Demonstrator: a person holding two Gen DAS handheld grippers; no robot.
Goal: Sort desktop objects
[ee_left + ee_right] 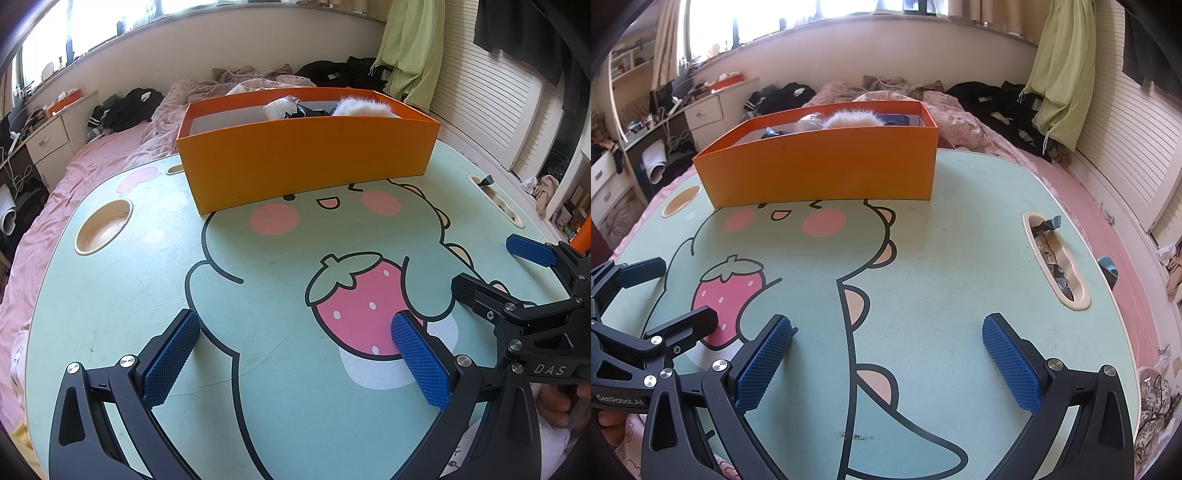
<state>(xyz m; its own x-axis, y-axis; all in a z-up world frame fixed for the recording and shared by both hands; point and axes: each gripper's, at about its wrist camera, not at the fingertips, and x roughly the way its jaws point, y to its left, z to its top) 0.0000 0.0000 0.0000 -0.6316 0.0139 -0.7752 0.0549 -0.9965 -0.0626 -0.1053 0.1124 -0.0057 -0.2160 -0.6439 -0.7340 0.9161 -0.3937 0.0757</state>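
Left claw [295, 354]: hovering over the worktop with its blue pads spread wide, gripping nothing.
Right claw [886, 358]: likewise standing fully released, nothing lying between its pads.
Worktop [258, 258]: a pale green lap table printed with a cartoon dinosaur and a strawberry, sitting on a pink bed.
Orange box [306, 158]: resting at the far edge of the worktop, well apart from both claws and straight ahead of them.
Box contents: white fluffy items [364, 105] and something dark are showing above the rim.
Side slot [1054, 258]: holding small wrappers, ahead and to the right of the right claw.
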